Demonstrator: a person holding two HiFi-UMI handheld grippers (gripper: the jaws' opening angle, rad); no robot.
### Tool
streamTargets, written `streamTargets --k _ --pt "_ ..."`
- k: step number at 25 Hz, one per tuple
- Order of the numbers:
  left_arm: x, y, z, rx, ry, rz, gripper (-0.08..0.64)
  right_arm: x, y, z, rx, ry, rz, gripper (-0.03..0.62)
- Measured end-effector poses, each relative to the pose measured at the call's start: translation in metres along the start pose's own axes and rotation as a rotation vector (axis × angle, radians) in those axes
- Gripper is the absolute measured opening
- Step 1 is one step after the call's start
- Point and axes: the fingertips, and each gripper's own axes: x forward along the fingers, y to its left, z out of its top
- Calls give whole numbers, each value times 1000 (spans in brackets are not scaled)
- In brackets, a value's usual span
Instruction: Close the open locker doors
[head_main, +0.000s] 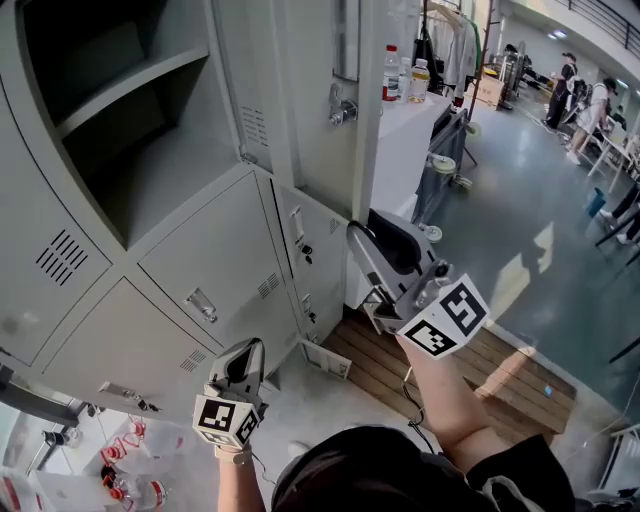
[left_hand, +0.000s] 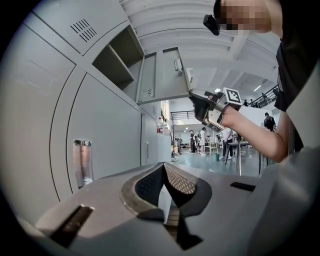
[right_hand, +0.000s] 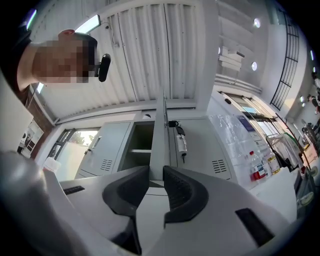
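Note:
The upper locker (head_main: 120, 130) stands open, its shelf showing. Its grey door (head_main: 300, 90) swings out toward me, and in the right gripper view I see it edge-on (right_hand: 159, 135). My right gripper (head_main: 355, 235) is raised to the door's lower corner. Its pads (right_hand: 177, 187) are shut on the door's thin edge (left_hand: 165, 75). My left gripper (head_main: 248, 345) hangs low in front of the closed lower lockers (head_main: 215, 270). It is shut, its pads (left_hand: 182, 180) meet at the tips and hold nothing.
A closed locker with keys in its lock (right_hand: 181, 142) sits right of the open one. Beyond the lockers stand a white counter with bottles (head_main: 402, 75) and a wooden pallet (head_main: 470, 375) on the floor. People (head_main: 585, 100) stand far back right.

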Motion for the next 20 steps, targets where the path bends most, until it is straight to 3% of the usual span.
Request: streamTargets --k 9,20 --pt "-29 14 5 19 -8 40 17 19 59 -7 34 -14 116 135" --pt "-83 42 -3 6 -3 159 17 56 125 -25 34 -5 250 147"
